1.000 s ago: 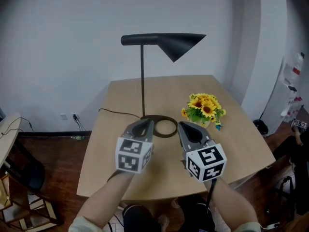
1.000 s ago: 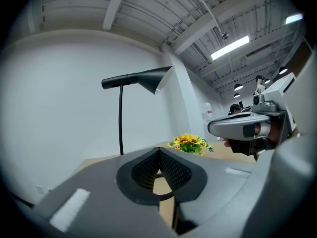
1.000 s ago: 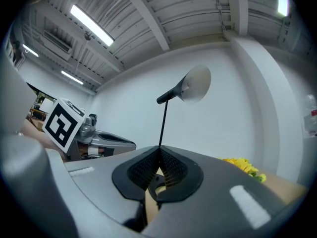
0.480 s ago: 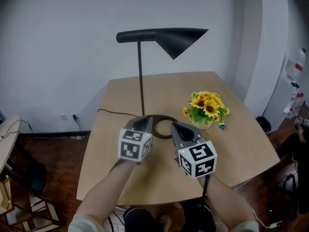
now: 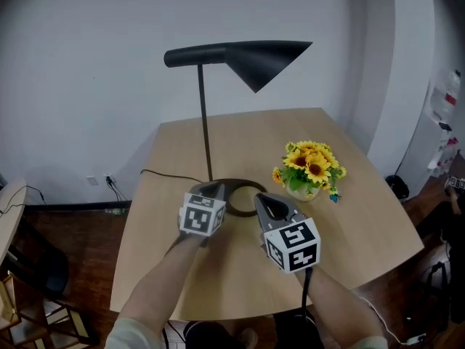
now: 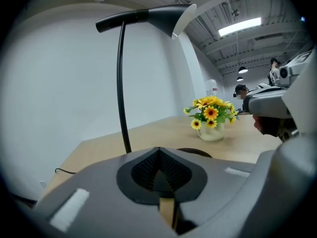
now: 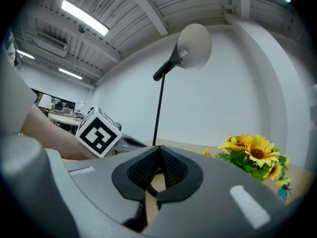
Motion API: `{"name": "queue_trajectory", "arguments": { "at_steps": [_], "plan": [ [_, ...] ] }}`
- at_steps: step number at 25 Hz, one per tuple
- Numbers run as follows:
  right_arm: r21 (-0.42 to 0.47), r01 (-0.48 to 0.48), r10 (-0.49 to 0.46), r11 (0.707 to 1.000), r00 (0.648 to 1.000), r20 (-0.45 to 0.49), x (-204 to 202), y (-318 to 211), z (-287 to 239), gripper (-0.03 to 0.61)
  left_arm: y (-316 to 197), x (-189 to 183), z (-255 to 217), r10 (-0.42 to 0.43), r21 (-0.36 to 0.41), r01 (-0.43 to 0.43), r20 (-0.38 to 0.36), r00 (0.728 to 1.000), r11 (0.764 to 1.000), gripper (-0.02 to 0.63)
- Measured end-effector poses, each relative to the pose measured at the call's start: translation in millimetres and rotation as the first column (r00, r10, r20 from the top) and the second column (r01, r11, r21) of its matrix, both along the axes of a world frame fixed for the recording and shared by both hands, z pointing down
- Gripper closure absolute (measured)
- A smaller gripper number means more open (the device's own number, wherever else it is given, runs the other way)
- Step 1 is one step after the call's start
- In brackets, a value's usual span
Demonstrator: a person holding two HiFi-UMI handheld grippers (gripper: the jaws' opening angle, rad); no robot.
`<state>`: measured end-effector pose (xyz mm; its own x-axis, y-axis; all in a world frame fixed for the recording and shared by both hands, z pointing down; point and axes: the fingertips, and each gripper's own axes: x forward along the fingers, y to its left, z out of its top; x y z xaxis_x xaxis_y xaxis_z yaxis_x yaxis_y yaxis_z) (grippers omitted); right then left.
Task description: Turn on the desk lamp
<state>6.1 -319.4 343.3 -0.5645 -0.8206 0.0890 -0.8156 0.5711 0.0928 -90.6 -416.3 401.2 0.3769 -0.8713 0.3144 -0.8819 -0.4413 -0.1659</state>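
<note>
We hold the left gripper [image 5: 216, 190] and the right gripper [image 5: 263, 198] side by side low over the wooden table [image 5: 349, 195]; in the left gripper view the jaws are pressed together at their tips with nothing between them, only a sliver of tabletop showing through the slit below; the right gripper view shows the same, jaws closed and empty. The desk lamp [image 5: 205, 122] stands at our 12 o'clock, its thin black pole rising from a dark ring base [image 5: 247, 187] that lies just past both grippers' tips; the left gripper's tips sit at the ring's 9 o'clock edge, though we cannot tell whether they touch it; the right gripper's tips are near the ring's 5 o'clock edge. The lamp's cone shade [image 5: 258, 60] juts from the top of the pole toward 3 o'clock; it looks unlit. A black cable [image 5: 167, 173] trails from the base toward 9 o'clock and over the table edge. A small pot of sunflowers [image 5: 309, 162] sits at 2 o'clock from the right gripper, near it but apart, and beside the ring base.
</note>
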Motion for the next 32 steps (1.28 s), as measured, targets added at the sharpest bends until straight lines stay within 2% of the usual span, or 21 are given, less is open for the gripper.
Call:
{"name": "queue_trajectory", "arguments": {
  "at_steps": [17, 32],
  "plan": [
    [-0.037, 0.011, -0.012, 0.999, 1.0, -0.028, -0.9, -20.9, 30.4, 0.58, -49.8, -7.4, 44.0, -0.02, -0.108, 0.029, 0.08, 0.997, 0.994, 0.618],
    [-0.071, 0.026, -0.028, 0.997, 0.999, -0.026, -5.8, -21.2, 50.4, 0.58, -58.6, -11.5, 57.7, -0.056, -0.176, 0.072, 0.09, 0.994, 0.982, 0.62]
  ]
}}
